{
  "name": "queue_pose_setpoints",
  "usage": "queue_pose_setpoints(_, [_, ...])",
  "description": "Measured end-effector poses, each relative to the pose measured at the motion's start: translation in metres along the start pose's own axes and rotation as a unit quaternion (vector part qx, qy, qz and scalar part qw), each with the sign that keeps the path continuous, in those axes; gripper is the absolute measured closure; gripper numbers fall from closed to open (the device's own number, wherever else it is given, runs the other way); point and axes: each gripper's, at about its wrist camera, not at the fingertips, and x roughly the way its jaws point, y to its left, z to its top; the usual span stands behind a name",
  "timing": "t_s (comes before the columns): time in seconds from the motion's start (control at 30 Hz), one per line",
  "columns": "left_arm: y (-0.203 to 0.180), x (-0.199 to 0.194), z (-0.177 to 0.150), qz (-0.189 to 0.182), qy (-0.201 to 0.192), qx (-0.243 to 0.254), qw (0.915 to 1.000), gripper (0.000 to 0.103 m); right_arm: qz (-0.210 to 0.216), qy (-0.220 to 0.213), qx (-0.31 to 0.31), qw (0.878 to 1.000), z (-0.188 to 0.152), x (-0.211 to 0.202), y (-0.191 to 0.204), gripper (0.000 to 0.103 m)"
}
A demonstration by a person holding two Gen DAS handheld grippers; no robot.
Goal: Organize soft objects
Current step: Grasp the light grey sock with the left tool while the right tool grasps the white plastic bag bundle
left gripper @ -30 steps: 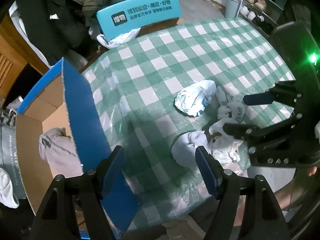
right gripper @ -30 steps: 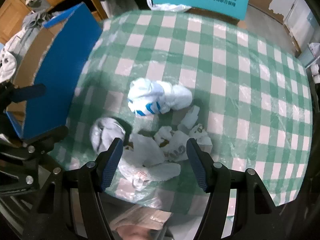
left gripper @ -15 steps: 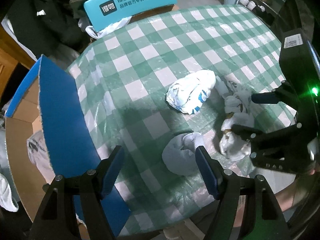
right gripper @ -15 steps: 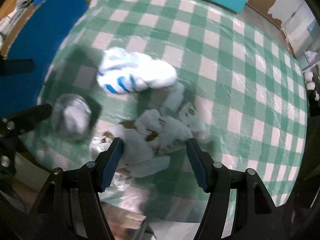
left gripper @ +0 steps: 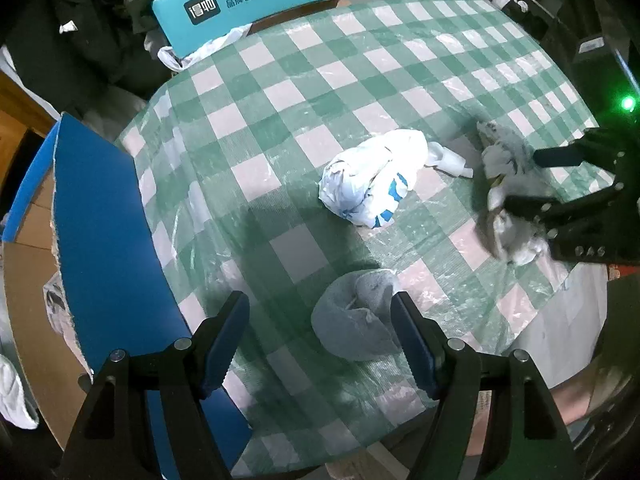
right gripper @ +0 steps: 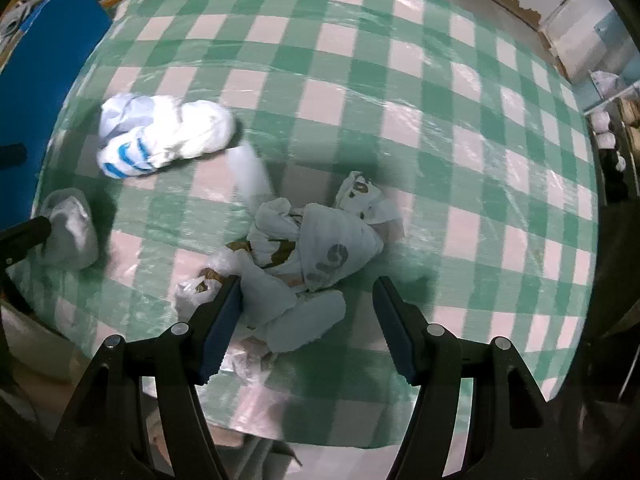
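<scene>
Both grippers, left (left gripper: 320, 336) and right (right gripper: 308, 316), hung spread over socks; closing on them came next.

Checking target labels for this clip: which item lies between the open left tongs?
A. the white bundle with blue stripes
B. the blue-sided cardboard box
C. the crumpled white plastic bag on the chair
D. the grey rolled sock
D: in the left wrist view the grey rolled sock sits on the green checked tablecloth between the fingers of the left tongs, close against the right-hand one.
</scene>
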Motion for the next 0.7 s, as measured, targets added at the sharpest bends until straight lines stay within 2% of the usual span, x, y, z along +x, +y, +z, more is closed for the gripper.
queue_pose_setpoints(0.17, [-0.001,0.003,0.002,-0.007,0.005,0.0,1.0,0.029,0.01,-0.005,0.029,1.0,0.004,-0.007,-0.023,0.038])
queue_pose_setpoints(0.27, [-0.002,0.005,0.003,-0.011,0.007,-0.001,0.9999,0.028,0.054,-0.023,0.075,0.995,0.004,-0.015,-0.037,0.037])
queue_pose_setpoints(0.37, [-0.002,0.006,0.002,-0.021,0.006,-0.006,0.9997,0.028,0.081,-0.036,0.119,0.989,0.005,-0.014,-0.048,0.037])
queue_pose_setpoints(0.53, [-0.001,0.013,0.001,-0.028,0.006,-0.02,0.9994,0.028,0.08,-0.03,0.156,0.984,0.013,-0.004,-0.061,0.036])
queue_pose_setpoints(0.6, [-0.003,0.018,0.0,-0.031,0.012,-0.02,0.9992,0.028,0.084,-0.024,0.16,0.983,0.013,0.003,-0.064,0.036])
queue_pose_setpoints(0.7, [-0.006,0.026,0.0,-0.027,0.021,-0.016,0.9993,0.028,0.067,-0.014,0.148,0.987,0.013,0.014,-0.056,0.036])
